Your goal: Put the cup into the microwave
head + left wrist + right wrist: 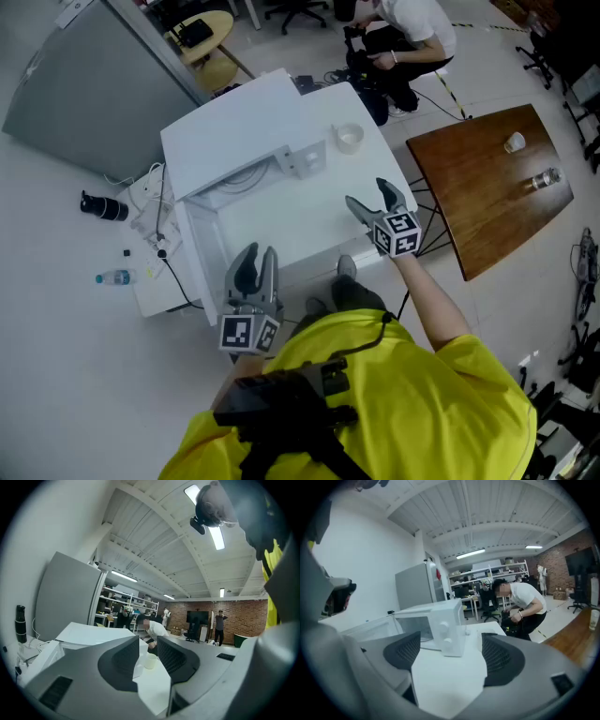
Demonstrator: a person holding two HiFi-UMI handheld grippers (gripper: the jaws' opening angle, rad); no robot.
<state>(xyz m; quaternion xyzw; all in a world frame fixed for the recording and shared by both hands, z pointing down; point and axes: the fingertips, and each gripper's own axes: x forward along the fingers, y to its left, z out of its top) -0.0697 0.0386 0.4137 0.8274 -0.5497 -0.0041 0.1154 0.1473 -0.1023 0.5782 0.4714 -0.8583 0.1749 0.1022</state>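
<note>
Left gripper (258,255) at 6 o'clock of microwave (246,131), low over near edge of white table (314,234). Jaws only a narrow slit apart in left gripper view (147,644), pads not meeting, nothing gripped, nothing touched. Cup (150,661) seen through the slit, well beyond the tips.

Microwave at 11 o'clock on table, white, door (199,246) swung open toward 7 o'clock, cavity facing camera, knob panel (306,157) at its right end. Same box in right gripper view (445,620), two knobs showing.

Cup (349,137) upright on table, just beside knob panel at 1 o'clock of it, outside microwave. Small, white or clear, cannot tell which; looks empty, open top up. About 12 o'clock of right gripper, well apart from both grippers.

Right gripper (367,194) over table's right part, pointing toward 11 o'clock. Jaws spread wide in right gripper view (450,644), holding nothing, only table and microwave visible between them.
</note>
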